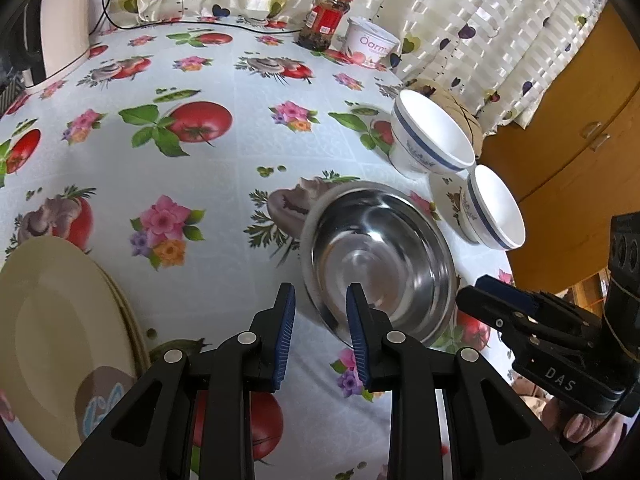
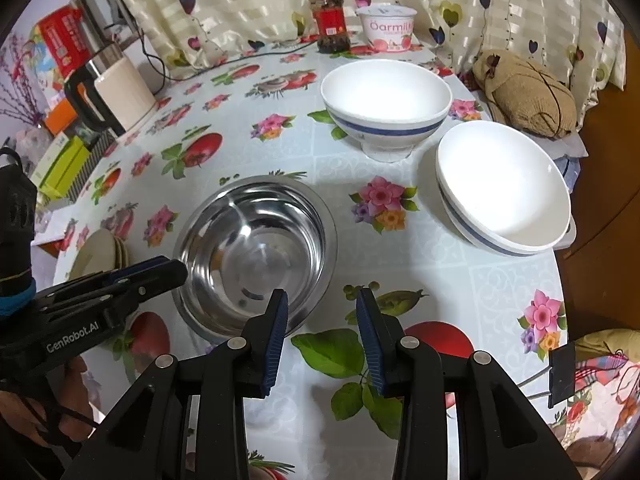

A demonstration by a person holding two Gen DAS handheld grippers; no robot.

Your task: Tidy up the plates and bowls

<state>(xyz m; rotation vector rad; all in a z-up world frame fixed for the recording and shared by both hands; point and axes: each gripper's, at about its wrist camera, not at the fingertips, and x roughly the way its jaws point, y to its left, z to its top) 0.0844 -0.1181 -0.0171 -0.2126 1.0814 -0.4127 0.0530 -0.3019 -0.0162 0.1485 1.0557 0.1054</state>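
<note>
Steel bowl [image 2: 256, 252] central on flowered tabletop [image 1: 224, 168], between both open, empty tongs: left tongs [image 1: 321, 322], right tongs [image 2: 322, 326]. Two white bowls [image 2: 386, 106] [image 2: 504, 194] beyond, cream plates [image 1: 60, 328] leftward, edge cropped. Jar [image 2: 330, 20], yogurt tub [image 2: 389, 27], kettle [image 2: 120, 88] behind.

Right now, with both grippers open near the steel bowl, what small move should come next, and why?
Probably ease the left gripper forward and close on the steel bowl: its fingers already straddle the near rim, and the bowl is empty. The right gripper holds nothing.
</note>
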